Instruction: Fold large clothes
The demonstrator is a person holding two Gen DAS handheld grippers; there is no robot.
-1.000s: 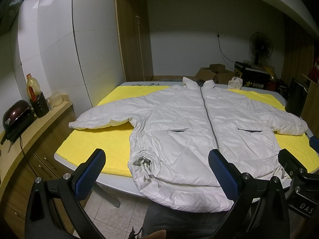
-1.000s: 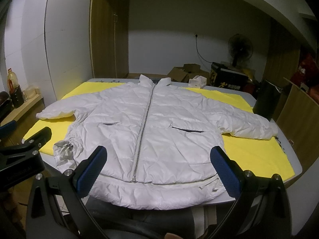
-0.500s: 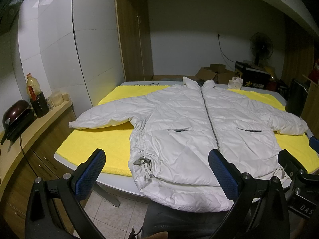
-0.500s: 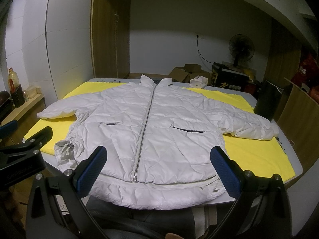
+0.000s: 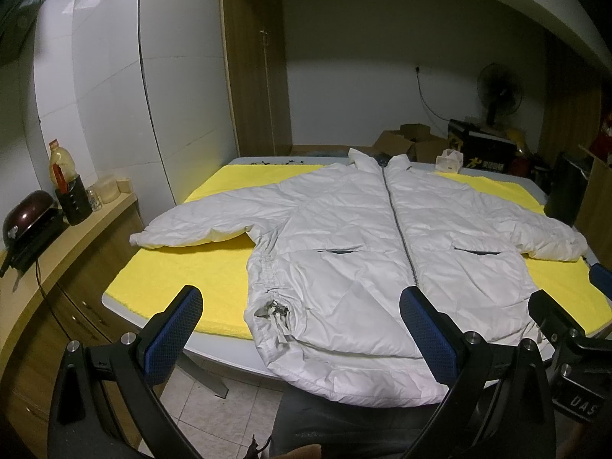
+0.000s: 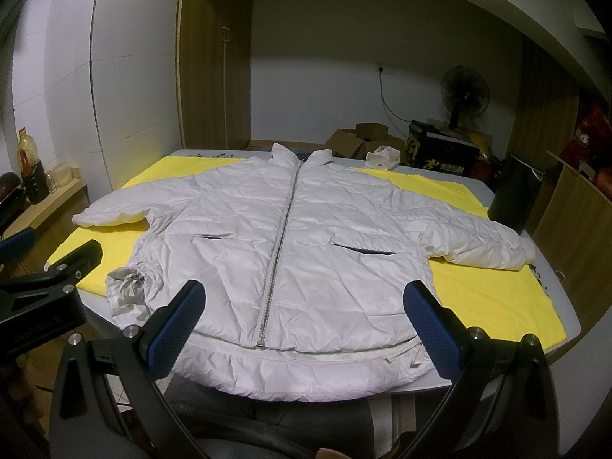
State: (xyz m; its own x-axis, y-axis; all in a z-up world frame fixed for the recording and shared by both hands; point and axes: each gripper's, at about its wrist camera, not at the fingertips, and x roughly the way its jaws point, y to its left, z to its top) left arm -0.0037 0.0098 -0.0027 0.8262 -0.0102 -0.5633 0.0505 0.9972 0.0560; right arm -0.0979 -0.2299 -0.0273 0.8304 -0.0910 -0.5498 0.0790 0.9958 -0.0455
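One jacket (image 5: 382, 260), two tongs (image 5: 302, 329)

A grey tabletop (image 6: 566, 306) with rounded corners carries a yellow cloth (image 6: 493, 298) that covers most of it, leaving a bare grey margin along the near, right and far edges. A white puffer jacket (image 6: 306, 237) lies front up and zipped on the cloth, collar toward the far edge, both sleeves spread toward the left and right edges, its hem hanging over the near edge. A small white tissue box (image 6: 382, 158) sits by the far edge. A black bin (image 6: 514, 195) shows at the far right corner; whether it stands on the tabletop is unclear.
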